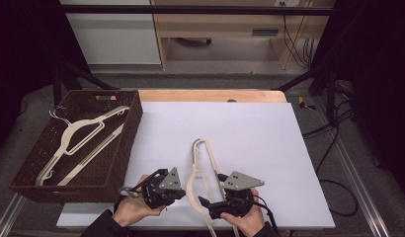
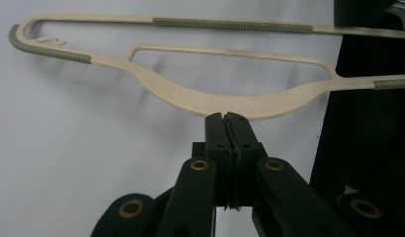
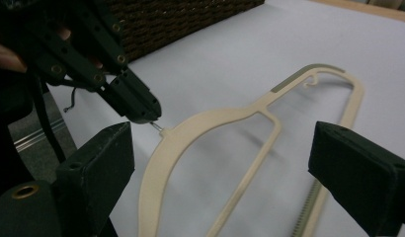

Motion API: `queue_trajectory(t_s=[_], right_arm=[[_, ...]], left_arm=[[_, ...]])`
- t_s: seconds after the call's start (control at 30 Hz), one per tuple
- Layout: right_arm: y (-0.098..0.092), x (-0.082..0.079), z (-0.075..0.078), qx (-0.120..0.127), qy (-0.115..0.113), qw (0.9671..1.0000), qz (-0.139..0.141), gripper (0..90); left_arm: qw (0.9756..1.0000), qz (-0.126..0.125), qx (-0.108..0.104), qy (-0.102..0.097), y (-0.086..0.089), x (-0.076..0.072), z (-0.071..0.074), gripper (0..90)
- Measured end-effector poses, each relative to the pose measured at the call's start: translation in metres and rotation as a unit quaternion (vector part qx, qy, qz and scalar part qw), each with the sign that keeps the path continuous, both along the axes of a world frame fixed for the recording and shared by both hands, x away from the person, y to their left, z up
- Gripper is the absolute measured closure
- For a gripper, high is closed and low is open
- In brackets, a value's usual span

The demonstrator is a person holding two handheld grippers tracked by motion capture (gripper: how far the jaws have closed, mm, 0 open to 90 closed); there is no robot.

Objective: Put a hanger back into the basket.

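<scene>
Pinching the metal hook (image 3: 157, 127) of the cream hanger (image 1: 200, 170) near us on the white tabletop (image 1: 269, 148) with our left claw (image 3: 150, 114) clenched (right claw (image 1: 204, 201) released, straddling it), we risk that thin wire slipping free.

Matt plastic hanger (image 1: 200, 170), woven wicker basket (image 1: 122, 148)

**Hanger on the sheet, basket to the left**

A hanger (image 1: 200, 173) lies on the sheet (image 1: 250, 138) that covers the table (image 1: 210, 95), near the person's edge. The left gripper (image 1: 178, 193) is just left of it, the right gripper (image 1: 205, 202) at its near end, to the right. A basket (image 1: 126, 143) stands at the sheet's left edge, and two more hangers (image 1: 79, 136) lie inside it, side by side.
</scene>
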State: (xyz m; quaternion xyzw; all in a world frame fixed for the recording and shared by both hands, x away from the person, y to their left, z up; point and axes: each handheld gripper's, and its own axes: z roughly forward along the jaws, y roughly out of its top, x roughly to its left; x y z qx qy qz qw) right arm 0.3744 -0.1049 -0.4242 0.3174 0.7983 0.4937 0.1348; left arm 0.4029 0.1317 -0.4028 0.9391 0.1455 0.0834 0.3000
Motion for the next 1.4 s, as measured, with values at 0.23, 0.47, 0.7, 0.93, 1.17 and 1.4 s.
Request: queue_trajectory(t_s=[0.23, 0.47, 0.7, 0.93, 1.17, 1.4], right_arm=[[0.019, -0.002, -0.015, -0.028, 0.023, 0.9992, 0.016, 15.7], [0.031, -0.006, -0.025, -0.054, 0.039, 0.9975, 0.024, 29.9], [0.042, -0.008, -0.034, -0.093, 0.041, 0.9944, 0.031, 46.9], [0.046, -0.009, -0.038, -0.101, 0.051, 0.9929, 0.037, 68.1], [0.045, -0.009, -0.037, -0.108, 0.053, 0.9923, 0.030, 70.2], [0.037, -0.007, -0.030, -0.109, 0.049, 0.9927, 0.018, 72.4]], left_arm=[[1.0000, -0.002, -0.003, -0.003, 0.000, 0.000, 0.002, 88.8], [1.0000, -0.001, -0.009, 0.000, -0.001, 0.000, 0.002, 88.9], [0.9999, 0.001, -0.014, 0.002, 0.000, 0.000, 0.002, 88.8], [0.9996, 0.005, -0.024, 0.010, 0.001, 0.002, -0.001, 88.8], [0.9994, 0.009, -0.034, 0.005, 0.002, 0.002, 0.001, 86.6], [0.9876, 0.065, -0.141, -0.022, 0.025, 0.003, 0.022, 52.3]])
